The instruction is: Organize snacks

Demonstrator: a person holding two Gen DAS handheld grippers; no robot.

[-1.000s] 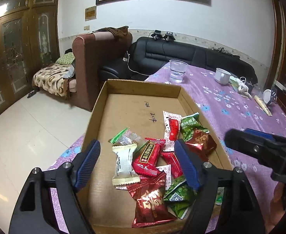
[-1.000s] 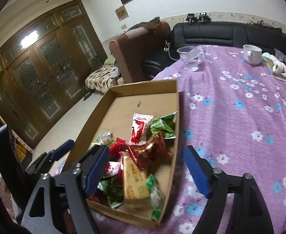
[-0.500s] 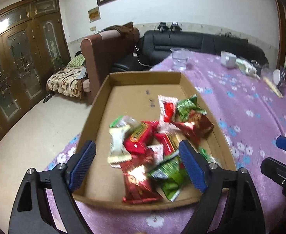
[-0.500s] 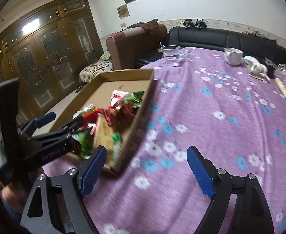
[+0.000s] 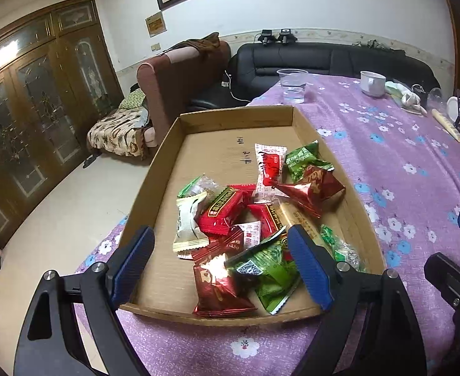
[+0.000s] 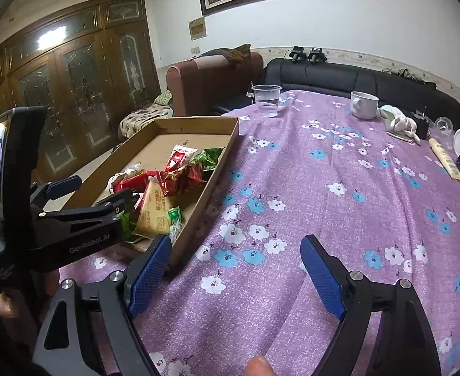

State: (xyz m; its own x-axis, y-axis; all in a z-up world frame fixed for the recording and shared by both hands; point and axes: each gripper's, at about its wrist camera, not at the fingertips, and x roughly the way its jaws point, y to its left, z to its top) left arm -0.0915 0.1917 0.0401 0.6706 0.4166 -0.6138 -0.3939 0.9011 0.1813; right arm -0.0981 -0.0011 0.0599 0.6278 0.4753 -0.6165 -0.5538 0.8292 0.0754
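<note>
Purple tablecloth (image 5: 402, 163): snacks (image 5: 245, 219) beyond left hand-held gripper (image 5: 220, 263)

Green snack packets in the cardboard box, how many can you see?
3: one green packet toward the far right wall, a big green pack by the near edge, a small green candy at the near right. Others may be buried.

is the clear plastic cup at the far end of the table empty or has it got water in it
Partly filled: the clear plastic cup stands upright on the purple tablecloth, with a waterline visible partway up.
</note>
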